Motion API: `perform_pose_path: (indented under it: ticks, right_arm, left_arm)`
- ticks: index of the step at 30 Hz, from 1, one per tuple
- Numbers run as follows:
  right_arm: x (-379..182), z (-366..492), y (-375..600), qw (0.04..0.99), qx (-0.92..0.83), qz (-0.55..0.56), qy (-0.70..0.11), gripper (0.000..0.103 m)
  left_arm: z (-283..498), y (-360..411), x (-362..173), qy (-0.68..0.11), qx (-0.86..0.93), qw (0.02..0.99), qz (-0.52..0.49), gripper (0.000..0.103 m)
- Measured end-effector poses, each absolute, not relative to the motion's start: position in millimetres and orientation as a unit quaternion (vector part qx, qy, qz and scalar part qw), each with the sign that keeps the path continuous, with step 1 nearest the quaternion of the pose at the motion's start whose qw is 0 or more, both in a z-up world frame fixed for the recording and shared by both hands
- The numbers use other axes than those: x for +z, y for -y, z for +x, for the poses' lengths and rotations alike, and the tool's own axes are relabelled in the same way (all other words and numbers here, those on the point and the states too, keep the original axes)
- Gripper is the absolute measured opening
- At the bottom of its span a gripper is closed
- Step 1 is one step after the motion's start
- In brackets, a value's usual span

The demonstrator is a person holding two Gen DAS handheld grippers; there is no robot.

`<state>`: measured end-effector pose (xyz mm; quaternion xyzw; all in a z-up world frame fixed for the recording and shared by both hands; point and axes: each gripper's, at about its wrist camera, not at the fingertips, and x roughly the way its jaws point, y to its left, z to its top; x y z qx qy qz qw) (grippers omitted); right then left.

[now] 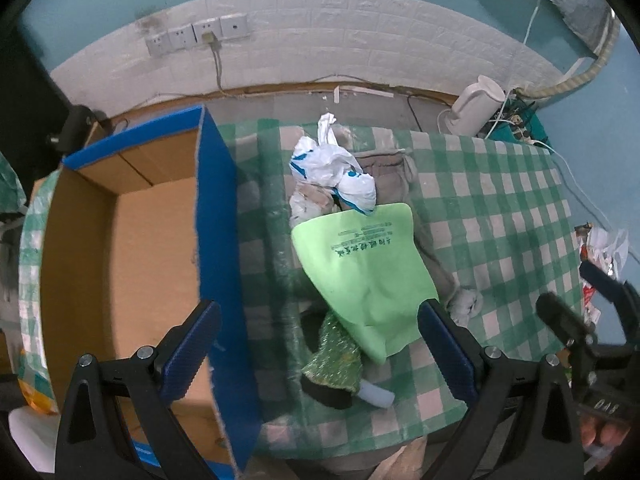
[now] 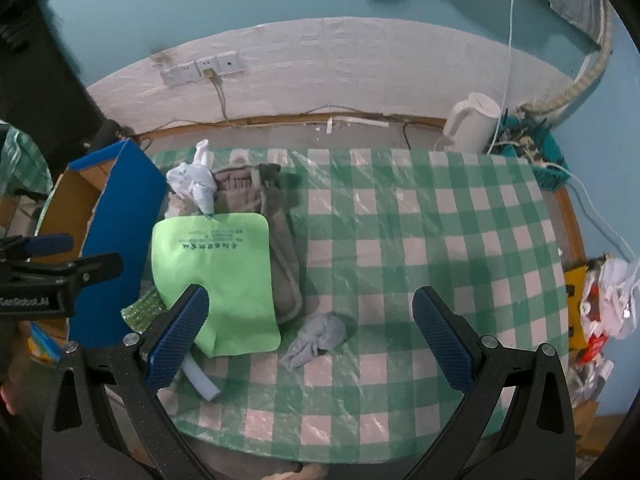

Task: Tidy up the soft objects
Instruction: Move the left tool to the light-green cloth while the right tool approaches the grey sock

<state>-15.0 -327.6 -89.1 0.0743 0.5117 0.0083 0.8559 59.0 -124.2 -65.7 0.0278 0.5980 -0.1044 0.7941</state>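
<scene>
A light green cloth [image 1: 368,264] [image 2: 216,264] with printed text lies on a pile beside an empty blue-edged cardboard box [image 1: 132,248] [image 2: 116,220]. A crumpled white plastic bag [image 1: 332,168] [image 2: 194,184] and a grey-brown towel [image 1: 394,176] [image 2: 280,240] lie behind it. A glittery green scrubber [image 1: 334,356] [image 2: 140,308] and a pale blue tube [image 1: 376,396] [image 2: 200,378] lie at its near edge. A balled grey sock [image 2: 320,336] [image 1: 466,304] sits apart. My left gripper [image 1: 320,348] is open above the scrubber. My right gripper [image 2: 310,336] is open around the sock area.
A green checked tablecloth [image 2: 420,240] covers the table. A white kettle [image 2: 472,124] and tangled cables [image 2: 528,136] stand at the back right. Crumpled wrappers [image 2: 608,296] lie past the right edge. Wall sockets [image 2: 204,68] sit on the back wall.
</scene>
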Motion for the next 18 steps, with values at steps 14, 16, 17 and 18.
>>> perform_pose_path:
  ticks: [14,16,17,18]
  right_arm:
    - [-143.6,-1.9,330.9,0.808,-0.008,0.064,-0.585,0.096]
    - [-150.2,-0.5,330.4,0.802,-0.007,0.064,-0.594,0.094]
    - [-153.4,0.4,329.7,0.799,-0.008,0.062,-0.598,0.094]
    - [-155.0,0.9,328.9,0.797,-0.009,0.060,-0.600,0.094]
  left_arm:
    - [75.9,146.6,-110.7,-0.632,-0.095,0.768,0.037,0.099]
    - [77.9,148.9,-114.8,-0.635,-0.093,0.766,0.032,0.099]
    - [78.7,150.8,-116.2,-0.636,-0.094,0.766,0.033,0.099]
    - [79.6,153.7,-118.3,-0.635,-0.095,0.766,0.037,0.099]
